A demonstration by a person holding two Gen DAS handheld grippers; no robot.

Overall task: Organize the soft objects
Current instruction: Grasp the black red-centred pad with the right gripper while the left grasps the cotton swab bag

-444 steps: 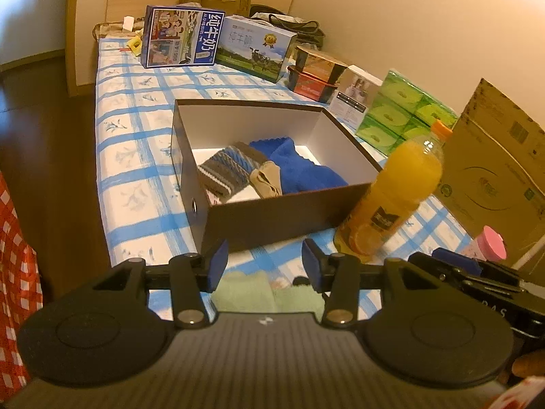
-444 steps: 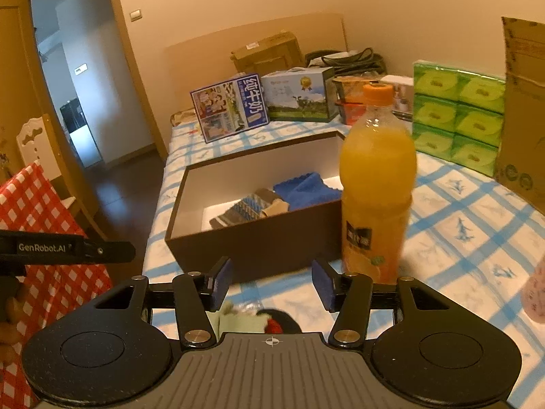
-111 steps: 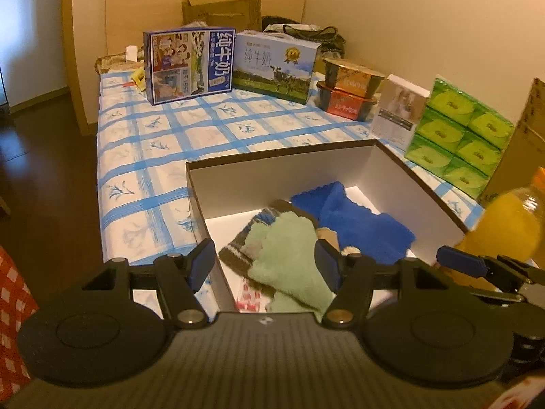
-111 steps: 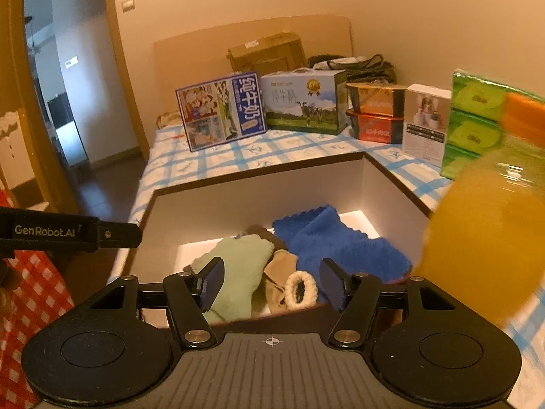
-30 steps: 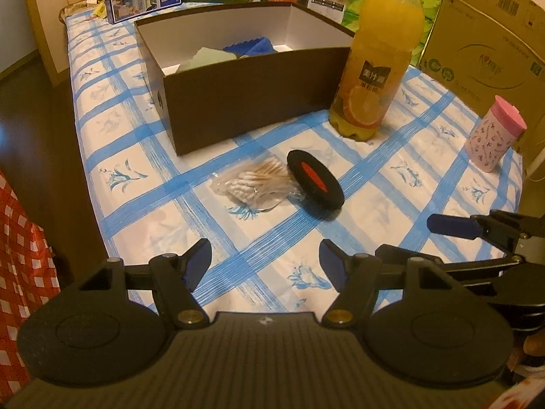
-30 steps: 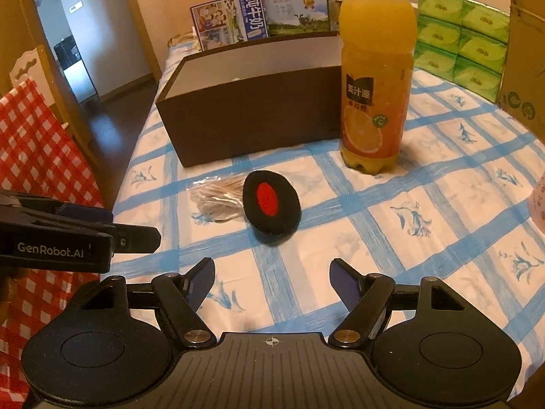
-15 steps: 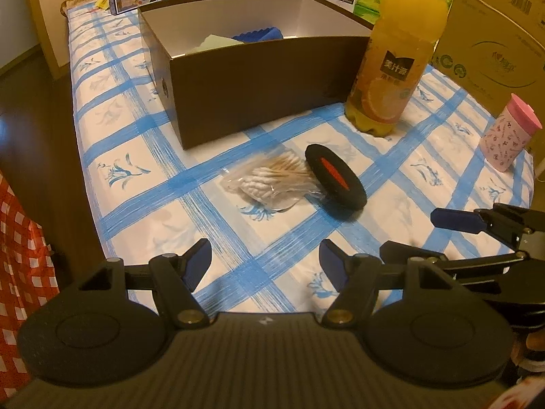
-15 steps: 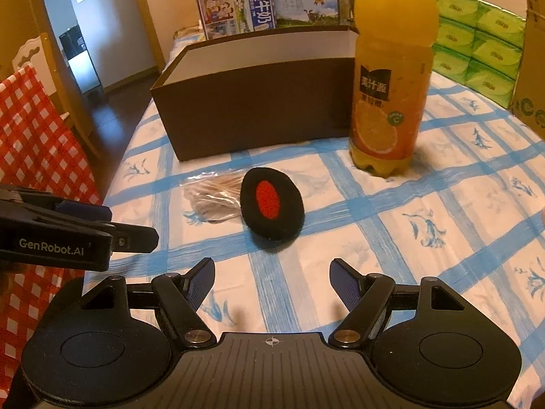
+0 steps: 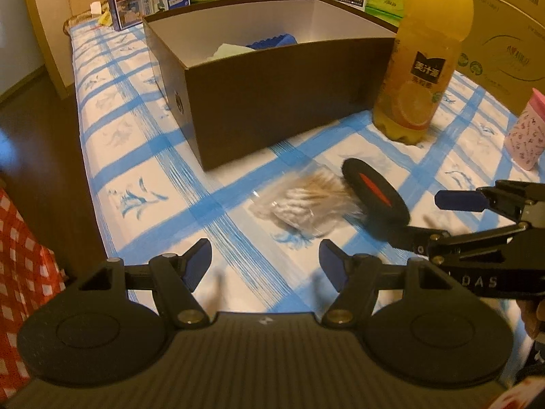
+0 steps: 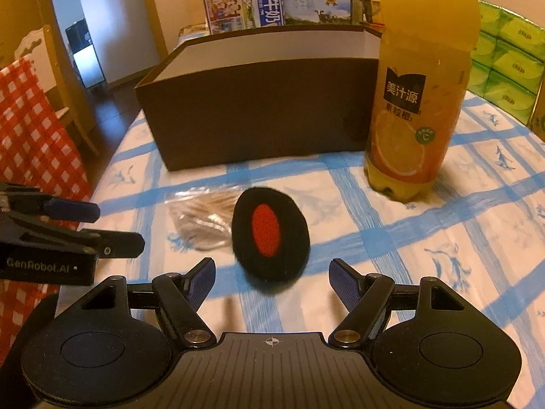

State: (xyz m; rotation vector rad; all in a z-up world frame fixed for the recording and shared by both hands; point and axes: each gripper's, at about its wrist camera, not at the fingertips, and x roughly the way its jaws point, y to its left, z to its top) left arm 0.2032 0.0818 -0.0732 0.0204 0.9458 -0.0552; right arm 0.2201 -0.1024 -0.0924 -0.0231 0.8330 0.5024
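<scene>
Both wide open, empty: left hand-held gripper [image 9: 265,261], right hand-held gripper [image 10: 272,279]. Just beyond, fuzzy oval black pad [image 10: 270,233] with red centre, touching crinkly clear bag [image 10: 201,220], near stiff brown box [image 10: 259,109].

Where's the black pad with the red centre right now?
In the right wrist view the black pad lies on the checked tablecloth, just ahead of the right tool, beside the cotton swab bag.

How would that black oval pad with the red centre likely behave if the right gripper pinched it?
The black pad looks fuzzy and thin, so it would probably squash and flop rather than stay stiff. It seems light for its size. Lying flat on the tablecloth, it shouldn't roll, though open jaws might slide it.
</scene>
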